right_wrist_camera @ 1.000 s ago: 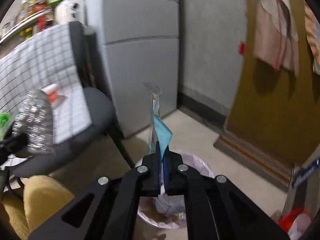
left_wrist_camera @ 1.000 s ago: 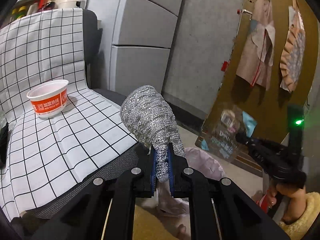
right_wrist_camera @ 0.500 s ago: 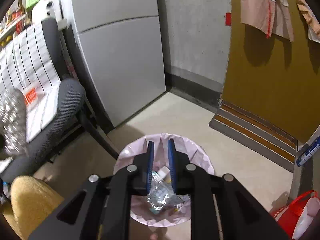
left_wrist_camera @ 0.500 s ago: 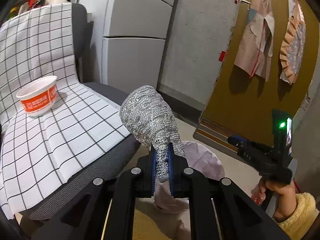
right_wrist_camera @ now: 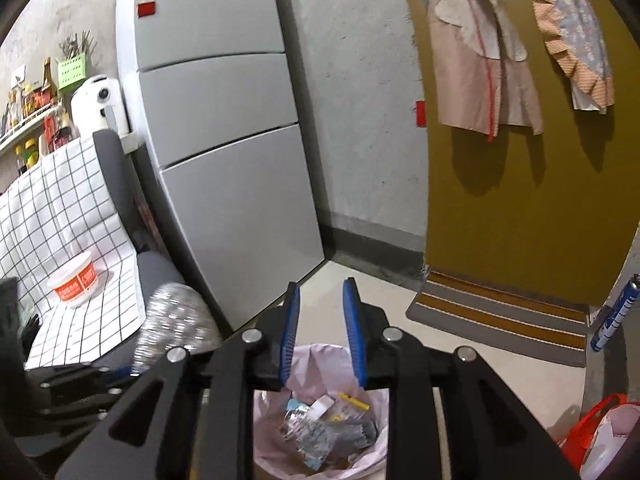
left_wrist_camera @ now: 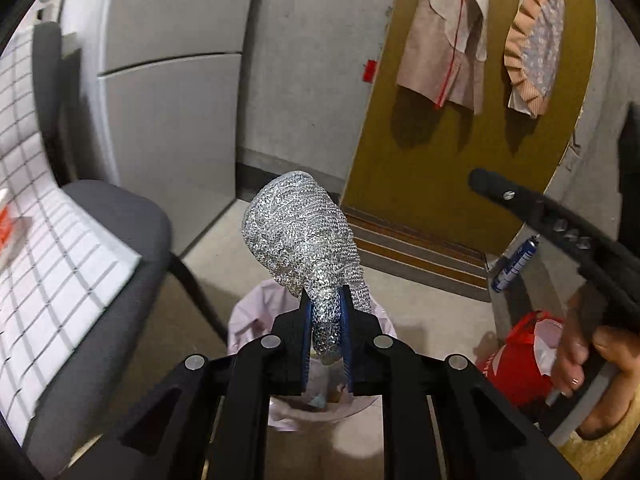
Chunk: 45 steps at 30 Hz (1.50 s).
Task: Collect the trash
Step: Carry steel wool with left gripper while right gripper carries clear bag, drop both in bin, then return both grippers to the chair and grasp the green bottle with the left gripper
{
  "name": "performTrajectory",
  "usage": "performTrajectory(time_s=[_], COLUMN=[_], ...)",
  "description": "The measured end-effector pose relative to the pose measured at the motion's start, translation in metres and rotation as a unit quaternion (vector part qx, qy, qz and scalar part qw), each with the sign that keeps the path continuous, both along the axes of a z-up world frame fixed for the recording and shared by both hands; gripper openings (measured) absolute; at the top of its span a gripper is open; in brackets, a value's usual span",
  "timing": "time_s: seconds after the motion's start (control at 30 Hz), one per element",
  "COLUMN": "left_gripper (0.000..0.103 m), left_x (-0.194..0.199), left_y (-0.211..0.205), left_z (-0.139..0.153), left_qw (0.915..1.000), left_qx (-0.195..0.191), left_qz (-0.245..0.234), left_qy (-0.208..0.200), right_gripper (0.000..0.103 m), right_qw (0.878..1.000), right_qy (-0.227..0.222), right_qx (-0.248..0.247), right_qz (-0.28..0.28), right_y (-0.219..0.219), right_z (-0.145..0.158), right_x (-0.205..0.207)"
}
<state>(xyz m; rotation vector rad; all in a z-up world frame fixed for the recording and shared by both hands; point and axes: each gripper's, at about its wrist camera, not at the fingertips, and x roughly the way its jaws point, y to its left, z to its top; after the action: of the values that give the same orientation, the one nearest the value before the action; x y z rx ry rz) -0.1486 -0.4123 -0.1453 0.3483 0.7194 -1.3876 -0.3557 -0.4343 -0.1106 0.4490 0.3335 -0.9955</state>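
Silver mesh scrubber (left_wrist_camera: 304, 240) over pink-lined trash bin (left_wrist_camera: 256, 312)

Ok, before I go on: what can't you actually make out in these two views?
- Left wrist view: most of the bin sits behind the left gripper and the silver scrubber between its opening jaws.
- Same view: the tub on the chair is cut off at the left edge and blurred.
- Right wrist view: the scrubber is blurred; the tub's print is too small to read.
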Motion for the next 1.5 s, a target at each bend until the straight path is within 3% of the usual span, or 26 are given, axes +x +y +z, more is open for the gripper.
performTrajectory(time_s=[0.2, 0.27, 0.47, 0.6, 0.7, 1.03, 1.17, 1.33, 1.5], left_gripper=[0.023, 0.031, 0.031, 0.032, 0.038, 0.039, 0.046, 0.046, 0.046], left_x=[0.000, 0.001, 0.008, 0.020, 0.029, 0.040, 0.050, 0.069, 0.097], left_y=[-0.033, -0.038, -0.041, -0.023, -0.013, 0.018, 0.031, 0.068, 0.111], left_z=[-0.025, -0.031, -0.039, -0.030, -0.025, -0.001, 0.008, 0.019, 0.033], left_qw=[0.9993, 0.9991, 0.9984, 0.9988, 0.9988, 0.9991, 0.9977, 0.9935, 0.9815], left_qx=[0.035, 0.040, 0.053, 0.039, 0.030, 0.002, -0.005, -0.006, -0.004], left_qz=[-0.008, -0.007, -0.002, 0.013, 0.024, 0.039, 0.065, 0.114, 0.189], left_qy=[0.008, 0.010, 0.021, 0.025, 0.030, 0.015, 0.015, 0.003, -0.030], right_gripper=[0.023, 0.023, 0.023, 0.023, 0.024, 0.024, 0.034, 0.034, 0.038], right_qw=[1.000, 1.000, 0.999, 1.000, 1.000, 0.999, 0.999, 0.995, 0.986], right_qy=[-0.001, 0.002, 0.007, 0.011, 0.012, 0.023, 0.015, 0.007, 0.007], right_qx=[0.021, 0.028, 0.031, 0.024, 0.015, 0.000, 0.006, 0.005, -0.007], right_qz=[-0.008, -0.008, -0.004, 0.007, 0.013, 0.034, 0.047, 0.101, 0.166], right_y=[-0.010, -0.012, -0.010, -0.003, 0.005, 0.027, 0.028, 0.036, 0.049], right_z=[-0.012, -0.016, -0.016, -0.010, -0.002, 0.008, 0.009, 0.015, 0.025], right_x=[-0.008, -0.008, -0.003, 0.005, 0.013, 0.027, 0.035, 0.069, 0.117])
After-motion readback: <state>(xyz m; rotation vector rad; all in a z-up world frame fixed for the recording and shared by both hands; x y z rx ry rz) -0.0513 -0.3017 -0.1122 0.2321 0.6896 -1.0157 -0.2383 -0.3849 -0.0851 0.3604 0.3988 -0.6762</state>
